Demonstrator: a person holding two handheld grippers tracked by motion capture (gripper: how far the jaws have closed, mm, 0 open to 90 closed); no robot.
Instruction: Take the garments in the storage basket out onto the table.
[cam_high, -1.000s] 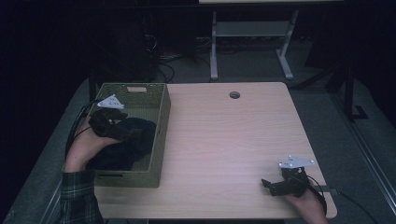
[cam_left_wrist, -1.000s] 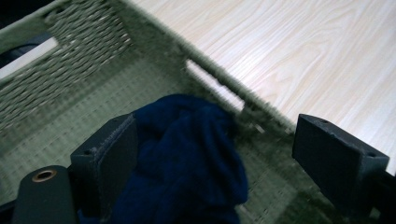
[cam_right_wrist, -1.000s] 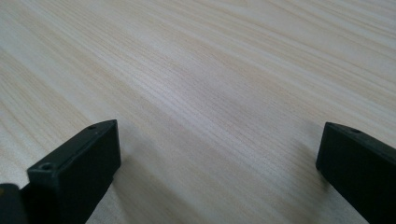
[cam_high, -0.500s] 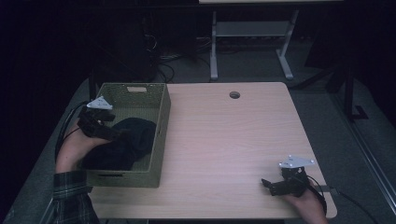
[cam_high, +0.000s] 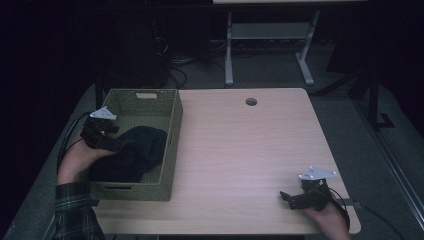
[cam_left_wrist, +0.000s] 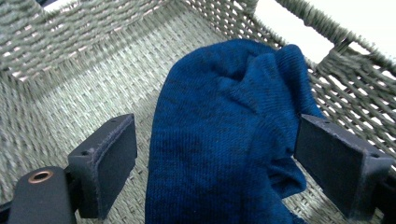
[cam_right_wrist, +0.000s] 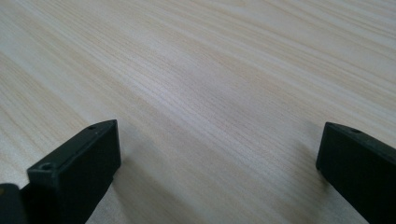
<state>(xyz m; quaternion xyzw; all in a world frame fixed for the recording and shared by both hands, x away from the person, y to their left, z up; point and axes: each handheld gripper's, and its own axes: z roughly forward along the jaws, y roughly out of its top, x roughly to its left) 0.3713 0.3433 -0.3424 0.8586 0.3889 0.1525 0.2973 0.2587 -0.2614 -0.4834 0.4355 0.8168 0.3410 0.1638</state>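
Note:
A woven green-grey basket (cam_high: 172, 145) stands on the left part of the wooden table (cam_high: 240, 150). Inside it lies a bunched dark blue knitted garment (cam_high: 131, 152) (cam_left_wrist: 224, 135). My left gripper (cam_high: 114, 142) (cam_left_wrist: 217, 163) is at the basket's left wall, open, its jaws spread to either side of the garment without pinching it. My right gripper (cam_high: 286, 199) (cam_right_wrist: 219, 168) rests open near the table's front right corner, with bare wood between its jaws.
A round cable hole (cam_high: 251, 101) sits near the table's far edge. Behind the table stands a white metal frame (cam_high: 265, 45) with cables on the dark floor. The basket's woven walls (cam_left_wrist: 93, 42) close in around the left gripper.
My left gripper has drawn back leftward and toward the basket's left wall, away from the top of the garment. The right gripper has stayed put.

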